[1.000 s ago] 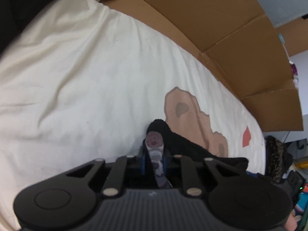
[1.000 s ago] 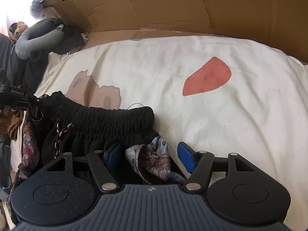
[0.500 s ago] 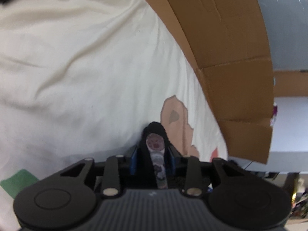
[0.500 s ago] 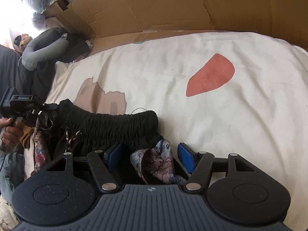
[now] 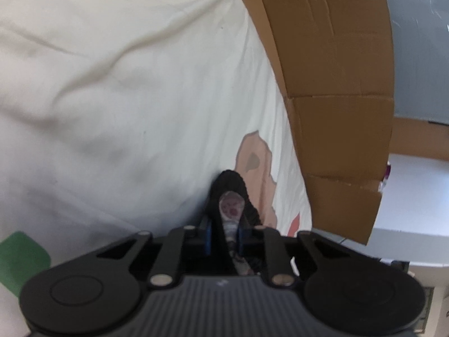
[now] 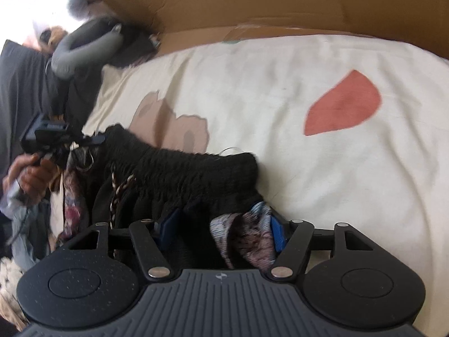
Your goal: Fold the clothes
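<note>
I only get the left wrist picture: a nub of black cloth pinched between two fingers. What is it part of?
Observer: A black garment with a gathered waistband, spread across the cream sheet; the left gripper, whose jaws have just been closing, holds one end.
Operator: And the other end?
Observer: Bunched between the wide jaws of the right gripper, with patterned cloth; whether they pinch it, I cannot tell.
Operator: Anything dangling?
Observer: A braided drawstring hangs from the waistband.
</note>
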`<state>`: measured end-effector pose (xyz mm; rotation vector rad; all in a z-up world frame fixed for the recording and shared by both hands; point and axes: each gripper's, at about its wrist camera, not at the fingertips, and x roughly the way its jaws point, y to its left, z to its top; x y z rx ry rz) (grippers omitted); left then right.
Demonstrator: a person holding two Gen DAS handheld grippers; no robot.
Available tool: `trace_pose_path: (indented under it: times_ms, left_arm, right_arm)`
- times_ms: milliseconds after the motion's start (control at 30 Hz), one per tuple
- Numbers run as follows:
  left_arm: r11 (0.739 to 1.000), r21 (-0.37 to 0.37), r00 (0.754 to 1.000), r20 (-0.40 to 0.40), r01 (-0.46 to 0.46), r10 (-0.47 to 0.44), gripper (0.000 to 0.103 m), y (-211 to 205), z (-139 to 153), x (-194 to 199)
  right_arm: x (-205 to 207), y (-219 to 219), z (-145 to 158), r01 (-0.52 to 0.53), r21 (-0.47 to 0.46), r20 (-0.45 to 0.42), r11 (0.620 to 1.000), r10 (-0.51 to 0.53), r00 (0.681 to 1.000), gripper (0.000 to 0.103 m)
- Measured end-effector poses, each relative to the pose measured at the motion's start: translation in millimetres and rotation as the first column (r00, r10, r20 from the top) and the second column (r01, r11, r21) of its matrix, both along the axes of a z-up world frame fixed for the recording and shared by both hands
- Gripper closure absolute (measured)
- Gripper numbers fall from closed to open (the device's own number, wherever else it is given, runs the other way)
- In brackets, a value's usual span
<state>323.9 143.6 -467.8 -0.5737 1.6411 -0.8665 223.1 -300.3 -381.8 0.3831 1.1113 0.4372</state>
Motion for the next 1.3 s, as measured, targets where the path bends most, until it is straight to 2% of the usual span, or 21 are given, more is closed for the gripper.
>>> trace_pose_path:
  times_ms: [100, 133, 300, 433, 467, 500, 567, 667, 700, 833, 933, 1033, 1133, 1300]
  left_arm:
    - [0.998, 0.049, 0.997, 0.056, 0.051, -0.053, 0.090, -5.9, 8.1, -2.8]
    - [0.996, 0.065, 0.995, 0.076, 0.066, -0.071, 0.091, -8.5, 11.6, -3.6]
    - [0.985, 0.115, 0.975, 0.165, 0.130, -0.148, 0.092, -18.0, 31.5, -6.5]
    - [0.971, 0.151, 0.946, 0.240, 0.184, -0.216, 0.093, -28.7, 47.4, -12.1]
    - [0.965, 0.163, 0.933, 0.266, 0.206, -0.244, 0.093, -33.5, 51.9, -15.0]
    - [0.952, 0.191, 0.907, 0.306, 0.238, -0.289, 0.093, -38.3, 58.1, -18.8]
    - [0.921, 0.253, 0.847, 0.377, 0.296, -0.376, 0.094, -47.9, 68.9, -26.2]
    - [0.874, 0.320, 0.760, 0.440, 0.365, -0.478, 0.094, -61.3, 79.0, -36.3]
    - [0.866, 0.331, 0.740, 0.456, 0.373, -0.494, 0.094, -65.0, 82.3, -38.9]
    - [0.864, 0.341, 0.687, 0.525, 0.370, -0.502, 0.094, -79.4, 99.9, -47.5]
    - [0.854, 0.364, 0.619, 0.589, 0.372, -0.520, 0.094, -92.6, 114.4, -54.9]
    - [0.842, 0.397, 0.580, 0.610, 0.365, -0.539, 0.094, -102.9, 118.3, -54.0]
    - [0.832, 0.437, 0.545, 0.630, 0.342, -0.554, 0.094, -111.7, 117.7, -52.9]
    - [0.815, 0.483, 0.500, 0.644, 0.320, -0.578, 0.094, -123.2, 114.5, -48.1]
  right_arm:
    - [2.1, 4.3, 2.2, -0.011, -0.052, -0.001, 0.999, 0.011, 1.000, 0.064]
    - [1.7, 2.9, 2.7, -0.013, -0.046, -0.006, 0.999, 0.013, 1.000, 0.079]
    - [-4.2, 1.9, 7.7, -0.014, -0.065, 0.003, 0.998, 0.015, 1.000, 0.086]
    - [-8.6, 4.4, 19.5, -0.002, -0.114, 0.038, 0.993, 0.007, 0.999, 0.090]
    - [-9.5, 4.6, 23.9, 0.002, -0.128, 0.049, 0.992, 0.005, 0.999, 0.090]
    - [-10.2, 4.7, 28.4, 0.005, -0.141, 0.061, 0.990, 0.003, 0.998, 0.091]
    - [-11.3, 4.4, 36.6, 0.014, -0.162, 0.082, 0.987, -0.001, 0.997, 0.091]
    - [-12.4, 5.1, 46.1, 0.028, -0.200, 0.109, 0.979, -0.006, 0.994, 0.093]
    - [-12.3, 5.9, 48.8, 0.034, -0.214, 0.116, 0.976, -0.009, 0.993, 0.093]
    - [-6.6, 6.4, 67.0, 0.096, -0.283, 0.161, 0.954, -0.051, 0.986, 0.094]
    - [3.3, 9.6, 80.0, 0.131, -0.344, 0.202, 0.930, -0.063, 0.977, 0.094]
    - [11.4, 13.5, 90.2, 0.157, -0.398, 0.245, 0.904, -0.060, 0.968, 0.094]
    - [15.8, 24.3, 96.5, 0.149, -0.475, 0.295, 0.867, -0.002, 0.955, 0.094]
    - [28.7, 34.0, 103.0, 0.152, -0.534, 0.331, 0.832, 0.041, 0.943, 0.094]
